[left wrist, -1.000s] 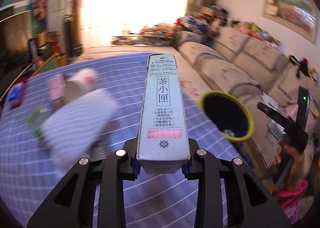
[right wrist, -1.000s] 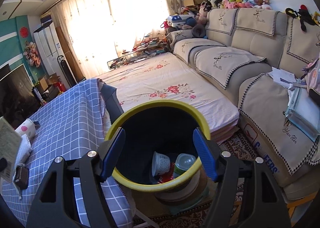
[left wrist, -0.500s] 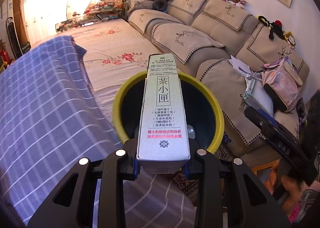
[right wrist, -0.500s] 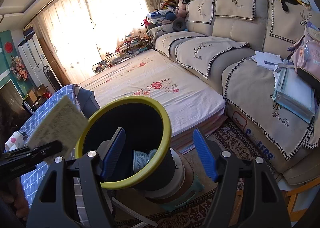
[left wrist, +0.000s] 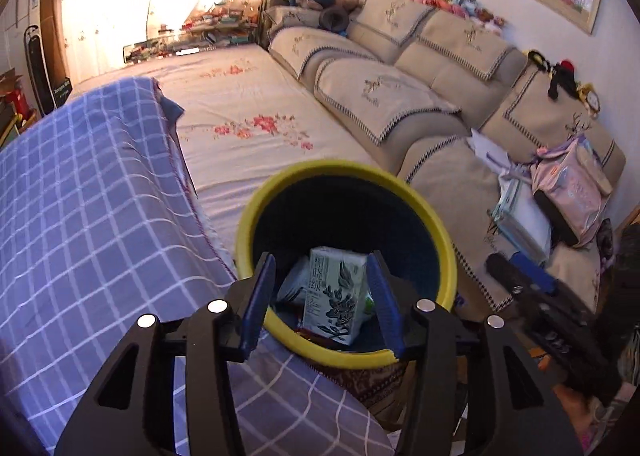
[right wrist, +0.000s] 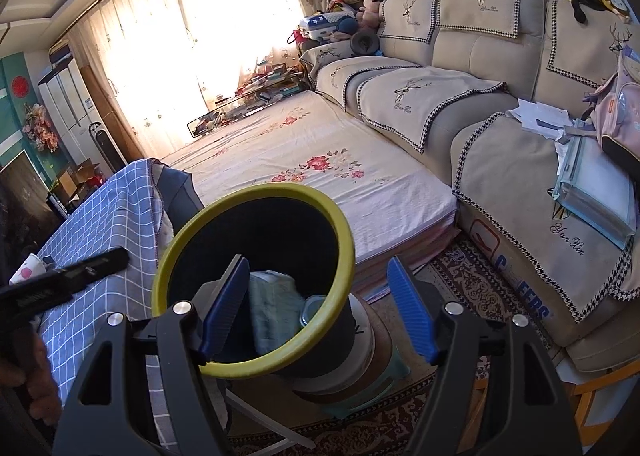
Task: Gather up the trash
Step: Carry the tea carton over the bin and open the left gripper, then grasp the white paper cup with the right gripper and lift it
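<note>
The carton [left wrist: 334,296] lies in the bin [left wrist: 248,215], clear of your left gripper [left wrist: 322,298], whose jaws are opening. Your right gripper [right wrist: 320,304] hangs over the bin, jaws wide and empty.

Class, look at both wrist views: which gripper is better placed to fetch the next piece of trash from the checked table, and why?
Probably the left gripper: its jaws are opening, the carton lies in the bin, and the checked table is beside it. The right gripper hangs over the bin.
</note>
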`<state>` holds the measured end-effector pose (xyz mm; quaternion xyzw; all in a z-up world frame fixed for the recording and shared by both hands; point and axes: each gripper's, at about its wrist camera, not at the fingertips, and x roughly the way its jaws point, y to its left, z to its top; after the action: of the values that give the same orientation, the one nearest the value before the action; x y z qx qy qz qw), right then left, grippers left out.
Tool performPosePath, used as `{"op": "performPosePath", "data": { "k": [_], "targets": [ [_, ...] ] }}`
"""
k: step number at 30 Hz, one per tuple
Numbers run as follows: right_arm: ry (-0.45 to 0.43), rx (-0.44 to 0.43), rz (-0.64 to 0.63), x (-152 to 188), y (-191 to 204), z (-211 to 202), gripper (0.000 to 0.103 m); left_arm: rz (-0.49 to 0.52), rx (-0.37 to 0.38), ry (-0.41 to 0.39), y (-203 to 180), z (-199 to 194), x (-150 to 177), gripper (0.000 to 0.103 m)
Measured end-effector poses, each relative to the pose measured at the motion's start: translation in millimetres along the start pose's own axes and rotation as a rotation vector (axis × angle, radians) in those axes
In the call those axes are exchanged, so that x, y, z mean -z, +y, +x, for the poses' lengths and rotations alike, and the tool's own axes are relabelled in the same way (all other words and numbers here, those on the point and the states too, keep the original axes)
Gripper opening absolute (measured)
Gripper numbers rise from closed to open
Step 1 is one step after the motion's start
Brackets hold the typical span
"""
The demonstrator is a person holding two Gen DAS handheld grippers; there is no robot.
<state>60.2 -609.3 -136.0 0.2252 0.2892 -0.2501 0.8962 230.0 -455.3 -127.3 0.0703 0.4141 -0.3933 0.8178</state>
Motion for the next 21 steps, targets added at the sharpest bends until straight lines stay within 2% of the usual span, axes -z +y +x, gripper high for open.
{"op": "performPosePath", "data": {
  "k": [7,11,15,19,21],
  "targets": [
    [0.026,-0.054,-0.069,5.3,39.2,1.1,0.068,-0.037,-0.070,-0.181,34.8,-99.1,11.3,0.062],
    [0.051,-0.110,-0.143,12.9,79.0,2.8,0.068,-0.103,-0.145,-0.277,78.2,-158.7,27.6,0.065],
    [0.080,-0.182,-0.214,22.7,126.0,3.0,0.069,-0.187,-0.282,-0.362,134.9,-217.3,52.1,0.068],
    [0.109,-0.239,-0.296,35.3,179.8,4.5,0.069,-0.250,-0.463,-0.429,187.1,-261.2,77.4,0.069],
    [0.129,-0.273,-0.328,41.8,204.5,4.9,0.069,-0.283,-0.525,-0.452,212.2,-276.2,90.9,0.069]
  ]
}}
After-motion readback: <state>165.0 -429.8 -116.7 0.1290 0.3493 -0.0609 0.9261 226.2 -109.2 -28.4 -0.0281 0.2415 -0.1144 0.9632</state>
